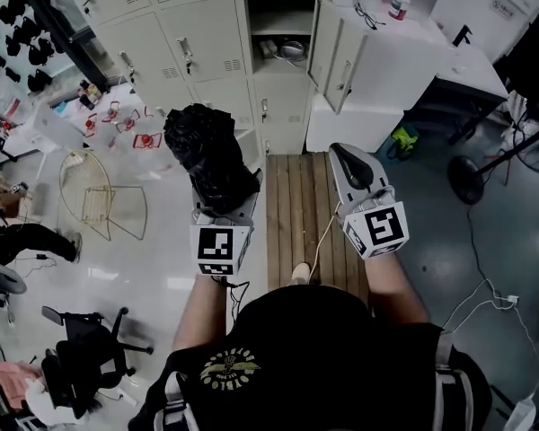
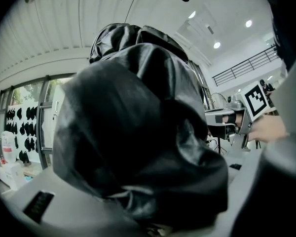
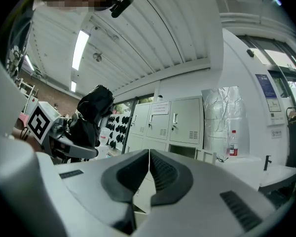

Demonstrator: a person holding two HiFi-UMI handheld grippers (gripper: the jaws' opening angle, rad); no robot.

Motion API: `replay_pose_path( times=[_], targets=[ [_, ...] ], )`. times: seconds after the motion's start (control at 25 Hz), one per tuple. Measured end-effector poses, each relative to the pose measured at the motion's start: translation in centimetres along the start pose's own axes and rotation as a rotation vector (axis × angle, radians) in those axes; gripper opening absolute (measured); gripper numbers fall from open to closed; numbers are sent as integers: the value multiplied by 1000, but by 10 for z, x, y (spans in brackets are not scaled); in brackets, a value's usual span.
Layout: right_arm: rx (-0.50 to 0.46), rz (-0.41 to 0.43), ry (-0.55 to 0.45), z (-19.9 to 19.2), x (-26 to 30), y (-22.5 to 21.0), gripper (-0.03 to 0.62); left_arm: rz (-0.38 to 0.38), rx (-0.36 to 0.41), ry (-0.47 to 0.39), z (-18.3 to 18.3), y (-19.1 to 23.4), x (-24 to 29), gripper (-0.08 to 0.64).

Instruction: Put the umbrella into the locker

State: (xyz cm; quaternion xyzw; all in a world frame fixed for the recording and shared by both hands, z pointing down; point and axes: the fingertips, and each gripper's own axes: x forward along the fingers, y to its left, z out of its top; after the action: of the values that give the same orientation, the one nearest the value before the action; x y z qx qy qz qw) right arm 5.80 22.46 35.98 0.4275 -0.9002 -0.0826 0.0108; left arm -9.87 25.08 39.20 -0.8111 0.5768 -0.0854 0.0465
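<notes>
My left tool (image 1: 223,206) is clamped on the black folded umbrella of glossy, crumpled fabric (image 1: 207,151). In the head view the umbrella rises as a bulky bundle from the jaws at centre left of the frame, just above the tool's marker cube. In the left gripper view the umbrella (image 2: 138,132) fills nearly the whole frame between the grey jaws, so I see little past it. My right tool (image 1: 349,162) is level beside it at centre right, well apart from the umbrella, with its jaws pressed together on nothing; the right gripper view shows the two dark pads (image 3: 163,174) meeting along a thin seam. From there the umbrella (image 3: 93,110) sits at left centre, held in the other tool. The bank of pale grey metal lockers (image 1: 207,43) stands across the top of the head view, and the open locker compartment (image 1: 283,30) is at top centre, well beyond both tools, its door (image 1: 328,48) swung to the right. A strip of brown wooden slats (image 1: 296,214) runs on the floor between the tools.
</notes>
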Motion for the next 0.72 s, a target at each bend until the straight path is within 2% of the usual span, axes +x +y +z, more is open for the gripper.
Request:
replay_pose_path(
  times=[0.24, 0.48, 0.72],
  targets=[
    [15, 23, -2, -8, 9, -29, 31, 14, 2, -2, 11, -11, 33, 287],
    [27, 49, -16, -12, 12, -53, 31, 28, -57, 7, 15, -22, 53, 287],
    [48, 62, -17, -18, 7, -67, 31, 41, -37, 27, 19, -33, 63, 287]
  ],
)
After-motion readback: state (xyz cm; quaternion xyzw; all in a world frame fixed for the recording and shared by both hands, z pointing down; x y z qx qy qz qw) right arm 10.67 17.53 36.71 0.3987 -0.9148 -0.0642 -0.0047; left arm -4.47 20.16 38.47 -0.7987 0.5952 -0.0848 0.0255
